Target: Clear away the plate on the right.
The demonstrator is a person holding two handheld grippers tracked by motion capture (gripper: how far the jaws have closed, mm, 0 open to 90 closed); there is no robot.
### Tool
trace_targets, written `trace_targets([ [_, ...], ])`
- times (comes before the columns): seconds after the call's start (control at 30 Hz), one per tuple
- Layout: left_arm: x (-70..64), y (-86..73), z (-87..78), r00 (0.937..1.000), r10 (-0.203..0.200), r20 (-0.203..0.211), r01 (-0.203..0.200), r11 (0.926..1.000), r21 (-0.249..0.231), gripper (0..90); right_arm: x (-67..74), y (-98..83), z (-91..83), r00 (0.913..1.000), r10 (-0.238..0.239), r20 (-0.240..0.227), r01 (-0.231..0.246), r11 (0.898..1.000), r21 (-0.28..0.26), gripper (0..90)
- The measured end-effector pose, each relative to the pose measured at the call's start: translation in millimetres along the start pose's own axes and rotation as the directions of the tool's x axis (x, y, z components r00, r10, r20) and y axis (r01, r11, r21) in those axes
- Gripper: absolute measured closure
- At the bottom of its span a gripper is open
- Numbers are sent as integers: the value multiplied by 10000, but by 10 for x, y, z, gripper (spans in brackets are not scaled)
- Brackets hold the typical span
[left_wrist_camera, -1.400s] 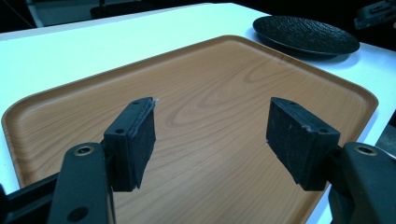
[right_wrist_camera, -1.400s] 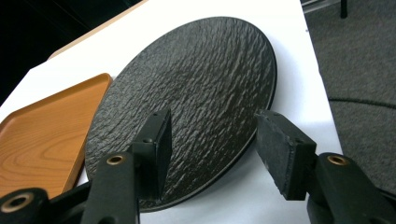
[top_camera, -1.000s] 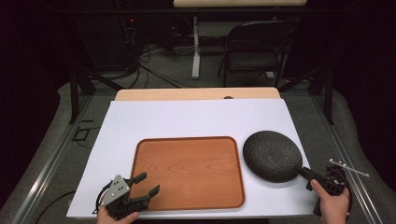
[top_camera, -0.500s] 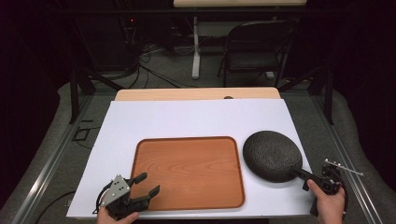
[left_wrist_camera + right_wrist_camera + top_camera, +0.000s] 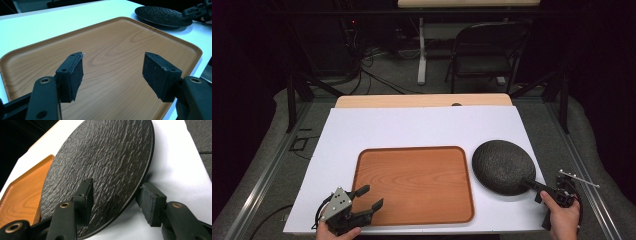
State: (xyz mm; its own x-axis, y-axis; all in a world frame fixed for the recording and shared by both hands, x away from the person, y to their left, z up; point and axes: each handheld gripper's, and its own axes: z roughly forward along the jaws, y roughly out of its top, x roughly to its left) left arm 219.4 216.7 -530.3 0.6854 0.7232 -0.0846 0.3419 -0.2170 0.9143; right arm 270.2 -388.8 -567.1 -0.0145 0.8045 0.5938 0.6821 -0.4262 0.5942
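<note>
A wooden tray (image 5: 412,182) lies flat near the middle of the white table top (image 5: 412,130), with nothing on it. To its right rests a black, rough-textured round plate (image 5: 503,166). My left gripper (image 5: 373,196) hovers open over the tray's near left corner; in the left gripper view its jaws (image 5: 112,72) stand wide apart above the bare tray (image 5: 112,42). My right gripper (image 5: 534,185) is at the plate's near right rim. In the right gripper view it (image 5: 113,195) is open, straddling the edge of the plate (image 5: 105,152), one jaw over the top and one outside the rim.
The table's near edge is close under both hands. A wooden board (image 5: 422,101) sticks out at the far edge. Beyond it stand a folding chair (image 5: 484,55) and floor cables (image 5: 377,75). Metal rails (image 5: 267,175) run along both sides.
My right hand has shifted slightly toward the near edge, its jaws staying at the plate's rim. The plate, tray and left gripper have not moved.
</note>
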Motion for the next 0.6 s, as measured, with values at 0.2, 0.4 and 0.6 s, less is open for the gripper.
trace_targets([
  [0.2,-2,-1,1,10000,-25,-10,25,10000,13,328,-24,13,7,9994,333,-48,-333,9994,-22,526],
  [0.4,-1,0,-1,10000,-35,8,35,10000,58,328,-49,29,17,9959,889,-190,-887,9960,67,560],
  [0.6,-1,-2,-1,10000,-39,1,39,10000,63,328,-101,48,26,9876,1486,-504,-1479,9888,177,605],
])
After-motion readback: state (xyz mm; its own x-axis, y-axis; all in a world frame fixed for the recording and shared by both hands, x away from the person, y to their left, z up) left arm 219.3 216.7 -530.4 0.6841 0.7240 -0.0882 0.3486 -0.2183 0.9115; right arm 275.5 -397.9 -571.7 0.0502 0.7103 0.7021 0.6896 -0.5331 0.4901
